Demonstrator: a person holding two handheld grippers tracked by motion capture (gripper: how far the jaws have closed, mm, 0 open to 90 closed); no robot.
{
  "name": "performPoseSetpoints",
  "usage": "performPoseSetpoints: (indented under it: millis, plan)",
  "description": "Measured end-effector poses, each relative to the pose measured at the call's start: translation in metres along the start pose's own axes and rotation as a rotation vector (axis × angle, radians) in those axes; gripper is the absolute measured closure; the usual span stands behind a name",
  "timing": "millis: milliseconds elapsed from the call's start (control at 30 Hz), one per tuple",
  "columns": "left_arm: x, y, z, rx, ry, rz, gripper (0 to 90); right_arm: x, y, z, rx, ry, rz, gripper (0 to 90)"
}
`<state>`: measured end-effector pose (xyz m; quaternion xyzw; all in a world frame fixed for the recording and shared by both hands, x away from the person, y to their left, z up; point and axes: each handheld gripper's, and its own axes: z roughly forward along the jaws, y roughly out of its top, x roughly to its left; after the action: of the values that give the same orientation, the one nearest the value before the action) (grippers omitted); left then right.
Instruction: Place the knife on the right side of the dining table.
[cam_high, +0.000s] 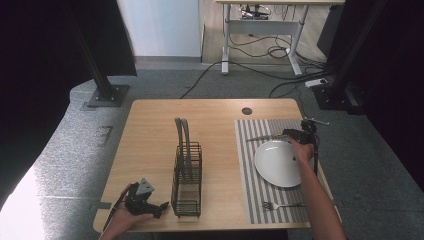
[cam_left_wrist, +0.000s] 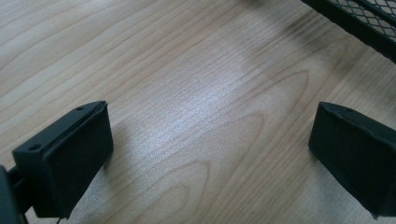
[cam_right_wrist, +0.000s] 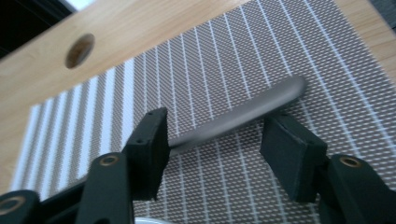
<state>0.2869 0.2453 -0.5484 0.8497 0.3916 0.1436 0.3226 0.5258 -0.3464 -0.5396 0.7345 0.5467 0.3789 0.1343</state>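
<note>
Left claw (cam_high: 161, 207) spread, empty, low over table (cam_high: 150, 150) beside wire rack (cam_high: 187, 172). Fork (cam_high: 282, 205) near mat (cam_high: 250, 165) edge, plate (cam_high: 278, 163) beyond. Right claw (cam_right_wrist: 215, 140) spread astride knife (cam_right_wrist: 243, 114) handle, not pinching, far mat end.

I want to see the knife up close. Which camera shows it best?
The right gripper view: the knife lies big and near on the mat, its handle between the open right gripper jaws. The high view shows it small, beyond the plate. The left gripper view looks at bare table.
</note>
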Motion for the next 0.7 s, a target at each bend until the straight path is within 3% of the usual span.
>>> performPoseSetpoints:
  millis: [300, 467, 533, 700]
  plan:
    - [0.000, 0.000, 0.000, -0.001, -0.001, 0.001, 0.0, 0.004, 0.001, -0.002, -0.014, -0.013, -0.050, 41.0]
    - [0.000, 0.000, 0.000, 0.000, -0.002, 0.003, 0.0, 0.015, 0.007, -0.006, 0.001, -0.009, -0.132, 40.5]
    - [0.000, 0.000, 0.001, -0.001, -0.002, 0.003, 0.0, 0.024, 0.013, -0.010, -0.020, 0.005, -0.179, 40.7]
    - [0.000, 0.001, 0.001, -0.001, -0.002, 0.004, 0.0, 0.040, 0.022, -0.006, 0.017, 0.004, -0.262, 40.5]
